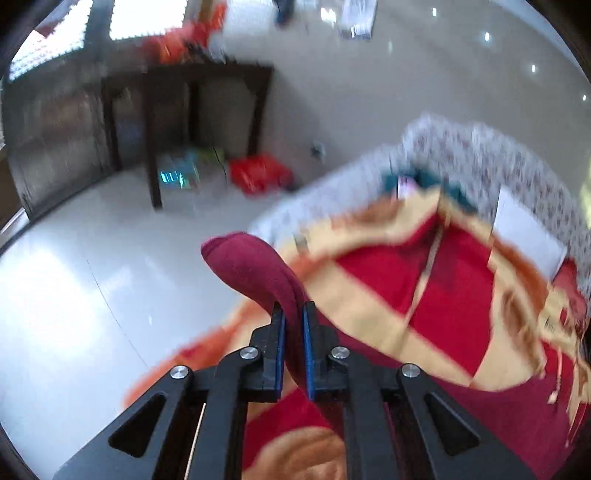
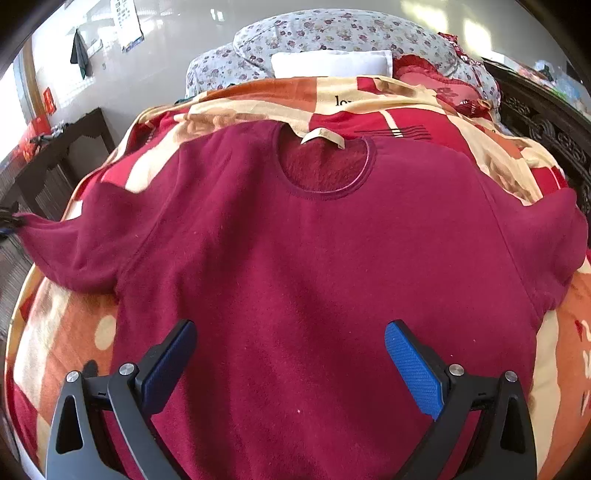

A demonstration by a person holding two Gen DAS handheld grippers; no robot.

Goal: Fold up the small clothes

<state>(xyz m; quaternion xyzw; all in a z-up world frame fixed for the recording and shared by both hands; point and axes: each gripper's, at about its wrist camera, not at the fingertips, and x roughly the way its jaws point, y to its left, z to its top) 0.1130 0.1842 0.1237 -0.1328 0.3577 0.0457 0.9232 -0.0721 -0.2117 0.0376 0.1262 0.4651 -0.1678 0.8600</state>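
Observation:
A maroon long-sleeved top (image 2: pixel 295 251) lies flat, neck away from me, on a red and cream blanket (image 2: pixel 369 99). My right gripper (image 2: pixel 290 334) is open and empty above its lower body. My left gripper (image 1: pixel 293 314) is shut on the end of the left sleeve (image 1: pixel 255 269) and holds it lifted beside the bed; the left wrist view is blurred. In the right wrist view the same sleeve (image 2: pixel 48 243) stretches to the far left edge, where the left gripper's dark tip just shows. The right sleeve (image 2: pixel 554 240) lies out to the right.
A floral quilt (image 2: pixel 332 33) and a white pillow (image 2: pixel 328 62) lie at the head of the bed. A dark wooden table (image 1: pixel 192 107) stands on the pale tiled floor (image 1: pixel 74 266) left of the bed, with red bags (image 1: pixel 258 171) near it. A carved dark headboard (image 2: pixel 543 122) is at right.

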